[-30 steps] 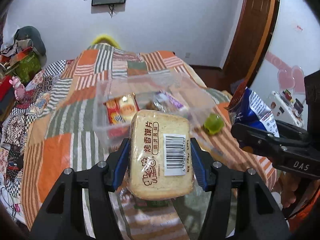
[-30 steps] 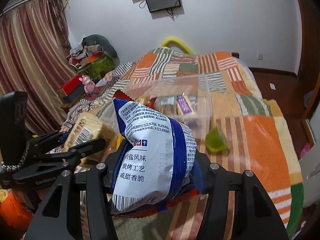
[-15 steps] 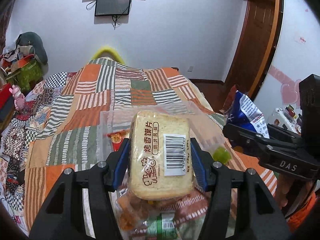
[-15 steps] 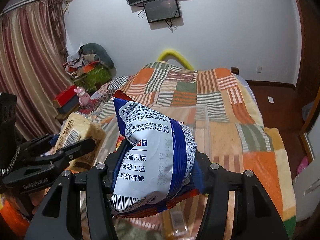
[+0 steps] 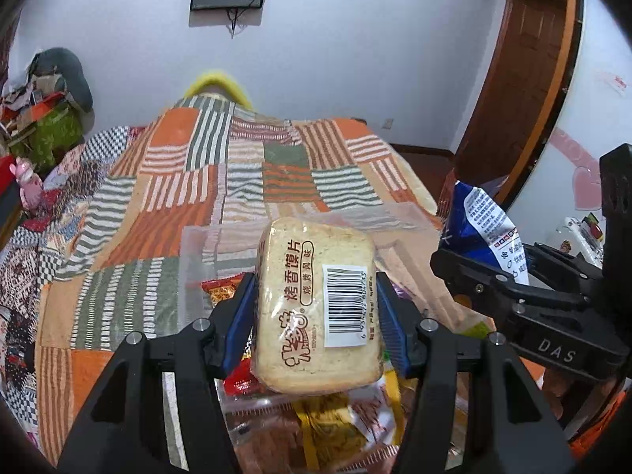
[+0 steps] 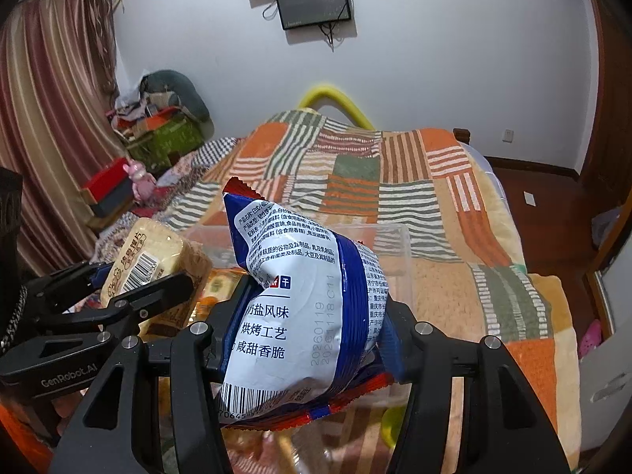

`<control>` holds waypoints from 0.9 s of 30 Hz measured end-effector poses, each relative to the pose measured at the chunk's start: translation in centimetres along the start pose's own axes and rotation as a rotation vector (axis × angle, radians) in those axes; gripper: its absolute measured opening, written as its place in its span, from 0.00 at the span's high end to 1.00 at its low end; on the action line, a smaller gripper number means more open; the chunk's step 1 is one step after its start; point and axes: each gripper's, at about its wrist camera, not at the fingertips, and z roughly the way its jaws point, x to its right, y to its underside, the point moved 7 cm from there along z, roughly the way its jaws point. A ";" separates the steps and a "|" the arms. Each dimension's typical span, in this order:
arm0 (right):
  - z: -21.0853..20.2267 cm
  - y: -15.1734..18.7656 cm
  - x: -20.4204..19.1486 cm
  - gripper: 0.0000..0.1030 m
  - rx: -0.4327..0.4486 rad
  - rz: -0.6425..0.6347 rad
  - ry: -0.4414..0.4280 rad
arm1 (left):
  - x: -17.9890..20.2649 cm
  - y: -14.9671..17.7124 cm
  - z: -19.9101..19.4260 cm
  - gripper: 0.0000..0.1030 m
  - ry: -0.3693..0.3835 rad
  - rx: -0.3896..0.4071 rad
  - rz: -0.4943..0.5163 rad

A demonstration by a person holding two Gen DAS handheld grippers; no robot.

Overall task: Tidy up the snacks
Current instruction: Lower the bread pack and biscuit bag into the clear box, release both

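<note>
My left gripper [image 5: 314, 318] is shut on a tan packet of toasted bun slices [image 5: 316, 308], held over a clear plastic box [image 5: 197, 272] on the bed. The packet also shows in the right wrist view [image 6: 152, 260]. My right gripper [image 6: 312, 324] is shut on a blue and white snack bag [image 6: 300, 308], held above the same box [image 6: 399, 260]. The bag also shows at the right of the left wrist view [image 5: 486, 225]. Several red and yellow snack packets [image 5: 335, 426] lie in the box under the grippers.
A patchwork bedspread [image 5: 177, 181] covers the bed. A yellow headboard [image 6: 335, 98] stands at the far wall. Clutter and a pink toy [image 6: 138, 173] sit at the left. A wooden door [image 5: 525, 79] stands at the right. A green object [image 6: 389, 422] lies near the box.
Both grippers have moved forward over the clear box with their packets still held. The box now lies lower and closer in both views, and the green object has dropped out of the left view.
</note>
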 end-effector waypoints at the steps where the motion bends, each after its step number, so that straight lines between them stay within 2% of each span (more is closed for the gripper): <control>1: 0.4 0.1 0.2 0.49 -0.008 -0.004 0.004 | -0.2 0.1 0.6 0.44 -0.005 -0.011 -0.001; 8: 2.6 0.6 1.2 0.49 -0.061 0.029 -0.004 | -1.5 0.5 4.0 0.44 -0.012 -0.075 -0.038; 14: 3.6 1.2 1.2 0.48 -0.097 0.013 0.007 | -1.6 1.1 5.3 0.44 -0.003 -0.128 -0.056; 19: 3.2 1.3 1.2 0.44 -0.096 0.019 0.003 | -0.7 0.3 3.5 0.44 0.002 -0.058 -0.006; 21: 2.8 1.1 1.3 0.41 -0.085 0.017 0.011 | -0.4 0.0 2.7 0.43 0.005 -0.047 0.002; 27: 0.3 0.8 0.7 0.41 -0.042 -0.018 0.004 | -0.8 0.3 0.6 0.42 -0.016 -0.040 0.017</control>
